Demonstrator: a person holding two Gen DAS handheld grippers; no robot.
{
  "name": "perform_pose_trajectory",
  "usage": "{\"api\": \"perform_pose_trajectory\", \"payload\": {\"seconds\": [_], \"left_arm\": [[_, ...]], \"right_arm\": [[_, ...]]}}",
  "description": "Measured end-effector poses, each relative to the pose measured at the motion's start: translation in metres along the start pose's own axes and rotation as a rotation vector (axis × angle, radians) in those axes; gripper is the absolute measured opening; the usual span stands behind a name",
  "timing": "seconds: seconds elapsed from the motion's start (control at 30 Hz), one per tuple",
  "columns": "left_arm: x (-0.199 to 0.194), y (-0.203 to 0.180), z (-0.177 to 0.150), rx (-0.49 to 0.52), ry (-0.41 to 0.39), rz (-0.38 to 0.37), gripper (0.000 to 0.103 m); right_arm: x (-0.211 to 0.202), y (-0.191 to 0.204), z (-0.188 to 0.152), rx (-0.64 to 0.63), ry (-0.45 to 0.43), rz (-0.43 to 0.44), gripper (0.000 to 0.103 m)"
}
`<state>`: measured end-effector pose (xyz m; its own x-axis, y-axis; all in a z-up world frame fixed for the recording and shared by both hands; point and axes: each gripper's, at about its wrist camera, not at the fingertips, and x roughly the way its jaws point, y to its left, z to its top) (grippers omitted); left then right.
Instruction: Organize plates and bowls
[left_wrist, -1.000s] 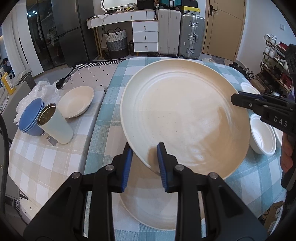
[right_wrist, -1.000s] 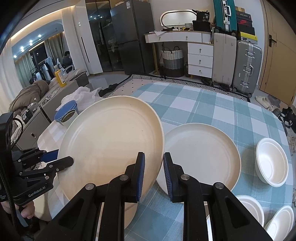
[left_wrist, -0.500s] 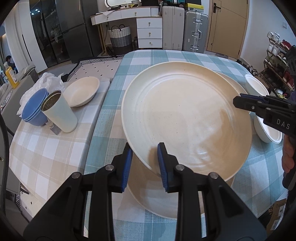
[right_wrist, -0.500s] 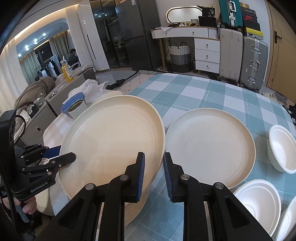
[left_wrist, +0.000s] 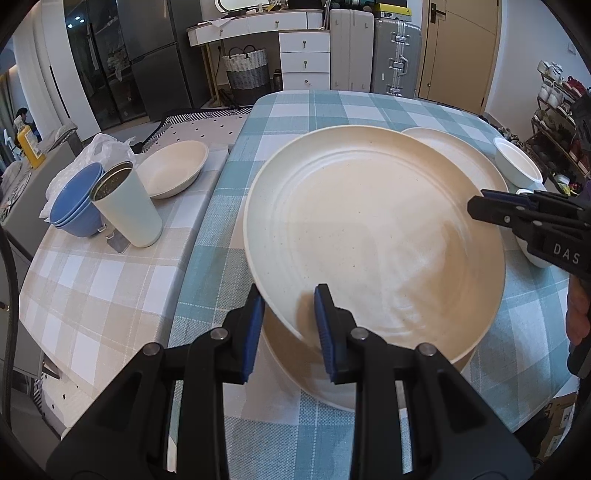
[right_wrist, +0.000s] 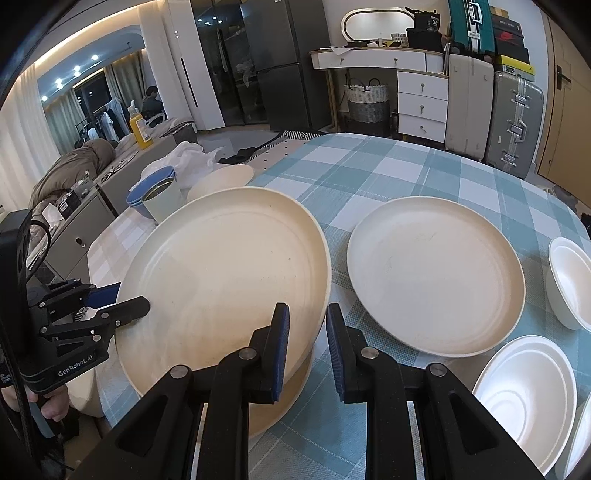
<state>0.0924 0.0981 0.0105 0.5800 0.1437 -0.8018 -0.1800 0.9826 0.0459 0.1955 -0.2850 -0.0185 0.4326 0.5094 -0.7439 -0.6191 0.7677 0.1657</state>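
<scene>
1. A big cream plate (left_wrist: 373, 236) is held tilted between the two claws, over a second plate (right_wrist: 280, 402) that lies on the near edge of the bench (left_wrist: 332, 110).
2. The left claw (left_wrist: 290, 325) grips the held plate's near-left rim: its blue pads are closed to a narrow gap with the rim pinched between them.
3. The right claw (right_wrist: 306, 350) clamps the opposite rim, jaws almost fully closed on the edge.
4. A third plate (right_wrist: 436, 277) lies flat on the teal check cloth, right of the held one.
5. White bowls (right_wrist: 524, 398) sit near right on the bench, all empty.
6. On the left side bench (left_wrist: 92, 280) stand stacked blue bowls (left_wrist: 74, 210), a pale cup (left_wrist: 129, 210) with a dark inside, and an empty cream bowl (left_wrist: 173, 168).
</scene>
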Motion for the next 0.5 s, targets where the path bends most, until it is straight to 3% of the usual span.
{"api": "perform_pose_trajectory", "payload": {"seconds": [0.5], "left_arm": [[0.014, 0.004, -0.024, 0.002, 0.032, 0.027, 0.025]], "right_arm": [[0.015, 0.016, -0.022, -0.03, 0.044, -0.013, 0.021]]}}
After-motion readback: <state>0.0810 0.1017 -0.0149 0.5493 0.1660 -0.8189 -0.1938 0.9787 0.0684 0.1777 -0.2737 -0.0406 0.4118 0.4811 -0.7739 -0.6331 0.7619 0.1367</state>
